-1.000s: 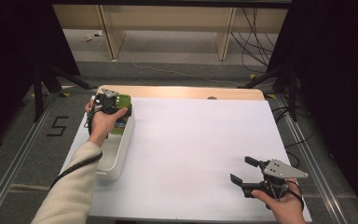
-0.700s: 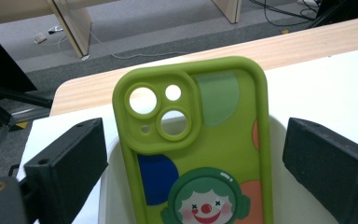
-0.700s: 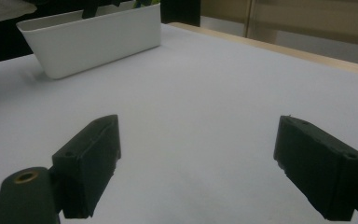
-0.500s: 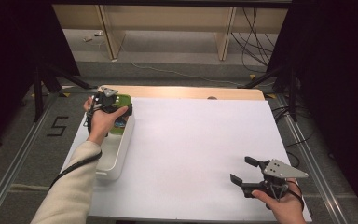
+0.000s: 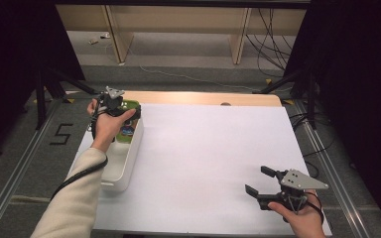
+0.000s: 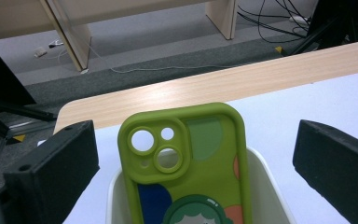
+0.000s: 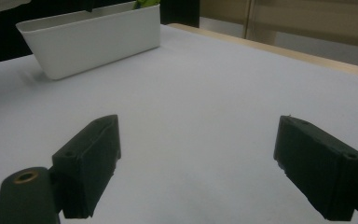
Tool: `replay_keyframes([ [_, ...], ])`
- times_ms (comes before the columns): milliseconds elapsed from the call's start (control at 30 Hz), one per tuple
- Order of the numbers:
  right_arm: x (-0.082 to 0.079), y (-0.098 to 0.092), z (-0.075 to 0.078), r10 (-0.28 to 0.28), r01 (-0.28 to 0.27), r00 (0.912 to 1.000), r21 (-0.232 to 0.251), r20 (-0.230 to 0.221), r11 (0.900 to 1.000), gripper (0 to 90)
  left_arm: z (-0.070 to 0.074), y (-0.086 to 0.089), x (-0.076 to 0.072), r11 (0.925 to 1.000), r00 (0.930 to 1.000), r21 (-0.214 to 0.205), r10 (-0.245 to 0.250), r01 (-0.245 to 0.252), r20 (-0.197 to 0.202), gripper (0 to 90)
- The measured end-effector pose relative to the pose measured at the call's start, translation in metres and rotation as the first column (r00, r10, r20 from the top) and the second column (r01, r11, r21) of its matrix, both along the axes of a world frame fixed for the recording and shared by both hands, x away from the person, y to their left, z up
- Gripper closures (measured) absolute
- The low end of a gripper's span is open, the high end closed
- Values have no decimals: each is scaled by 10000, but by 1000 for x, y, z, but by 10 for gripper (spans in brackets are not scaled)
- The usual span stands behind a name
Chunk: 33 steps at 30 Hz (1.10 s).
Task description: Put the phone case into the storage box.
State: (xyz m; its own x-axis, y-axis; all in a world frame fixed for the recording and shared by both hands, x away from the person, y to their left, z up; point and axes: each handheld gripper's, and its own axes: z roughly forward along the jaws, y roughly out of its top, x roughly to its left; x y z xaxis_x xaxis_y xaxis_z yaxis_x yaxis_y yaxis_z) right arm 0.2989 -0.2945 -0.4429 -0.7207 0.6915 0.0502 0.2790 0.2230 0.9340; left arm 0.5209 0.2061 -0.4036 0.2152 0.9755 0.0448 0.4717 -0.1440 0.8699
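Note:
A green phone case (image 6: 191, 158) with a cartoon print leans in the far end of a long white bin (image 5: 124, 173), camera holes up. My left gripper (image 5: 121, 108) hovers just over it. Its jaws have just been opening and now stand wide on either side of the case (image 5: 129, 126), with neither pad touching it. In the left gripper view, the gripper (image 6: 193, 172) looks down on the bin's rim (image 6: 265, 172). My right gripper (image 5: 259, 180) rests open and empty above the white tabletop at the near right. From that gripper (image 7: 209, 163), the bin (image 7: 88, 39) is far off.
The white tabletop (image 5: 208, 148) spreads between the bin and the right hand. A bare wooden strip (image 5: 203, 97) runs along the table's far edge. Beyond it lie the floor, cables (image 5: 273, 29) and wooden furniture legs. A "5" (image 5: 61, 134) is marked on the floor at left.
The left gripper's jaws have spread apart and let go of the green case. The case has sunk a little lower into the bin. The right gripper has stayed where it was.

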Motion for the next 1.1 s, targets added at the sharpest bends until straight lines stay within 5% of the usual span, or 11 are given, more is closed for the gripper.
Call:
replay_keyframes([
  [1100, 0, -1, 0, -36, 36, 10000, -3, 8, 10000, 158, 14, 1, -26, 9994, 9993, -264, -203, 212, 325, 0],
])
